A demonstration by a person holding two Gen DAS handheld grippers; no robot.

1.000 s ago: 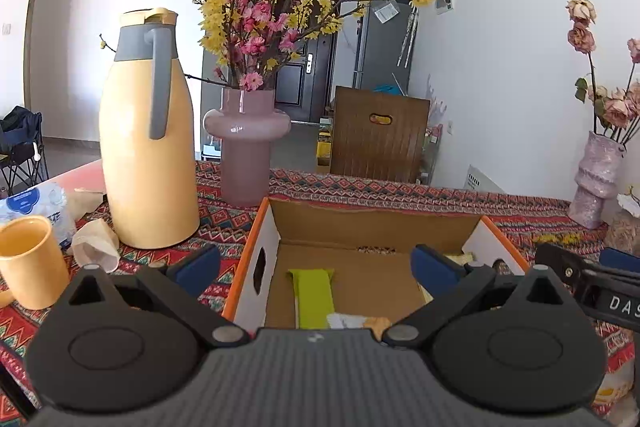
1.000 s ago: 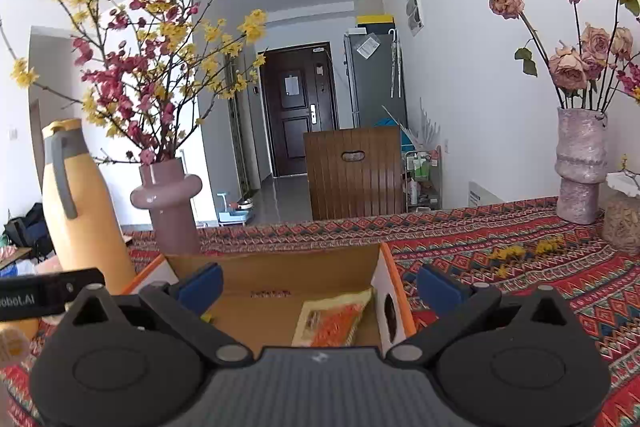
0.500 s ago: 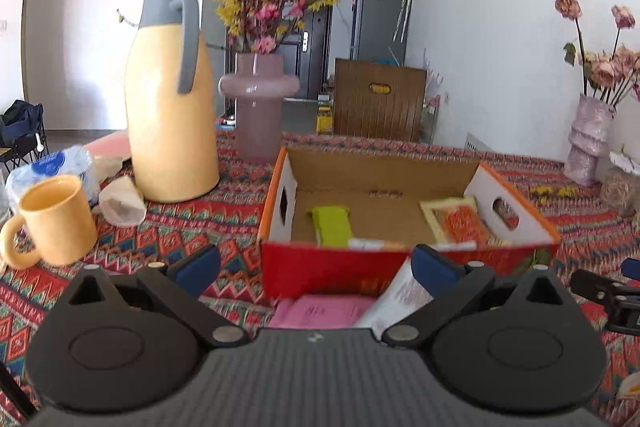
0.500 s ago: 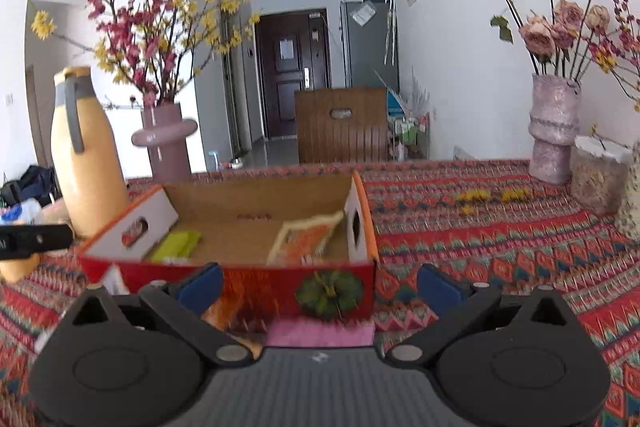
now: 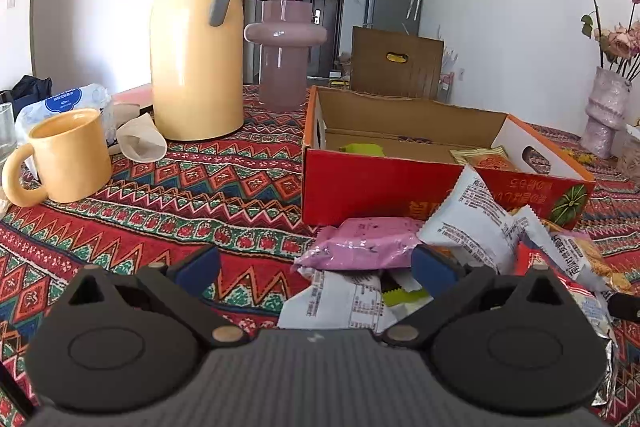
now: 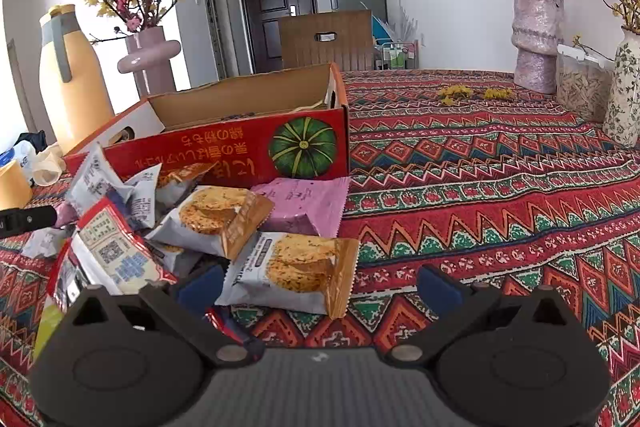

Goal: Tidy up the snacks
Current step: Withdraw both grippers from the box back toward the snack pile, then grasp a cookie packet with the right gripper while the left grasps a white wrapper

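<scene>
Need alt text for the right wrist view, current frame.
The open right gripper hovers over a pile of snack packets lying on a patterned tablecloth in front of a red cardboard box. Flower vases stand behind.

Both wrist cams low, near table, facing box (image 5: pixel 420 183) (image 6: pixel 240 143) w/ snack pile (image 5: pixel 460 239) (image 6: pixel 208 219) shared.

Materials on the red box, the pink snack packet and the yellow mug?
Red box: cardboard, printed outside, plain brown inside. Pink snack packet: likely thin plastic film, crinkled with soft sheen. Yellow mug: looks like matte-glazed ceramic, thick wall and handle; can't confirm.
</scene>
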